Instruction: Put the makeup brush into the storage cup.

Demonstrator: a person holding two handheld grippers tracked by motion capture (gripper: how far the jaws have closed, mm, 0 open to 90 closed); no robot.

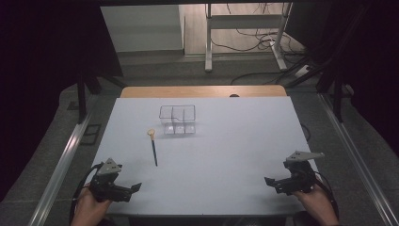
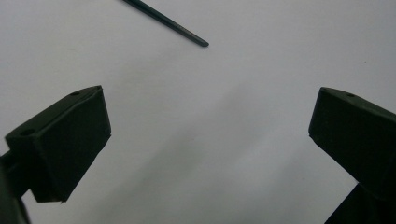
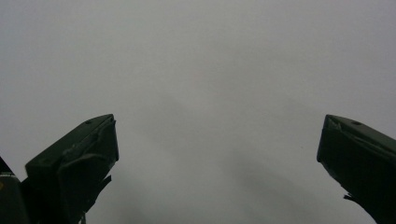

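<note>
The brush (image 1: pixel 153 148) lies lengthwise away from the person, just ahead of the left hand-held gripper (image 1: pixel 129 189); the right hand-held gripper (image 1: pixel 275 182) is well apart. Both are released, empty.

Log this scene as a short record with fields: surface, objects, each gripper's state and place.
surface: white table
container: clear divided box, upright, toward the far middle, looks empty
tool: thin dark-handled brush with pale tip, lying flat in front-left of the box, apart from it
left gripper: open, near left corner, holding nothing
right gripper: open, near right corner, holding nothing
</note>
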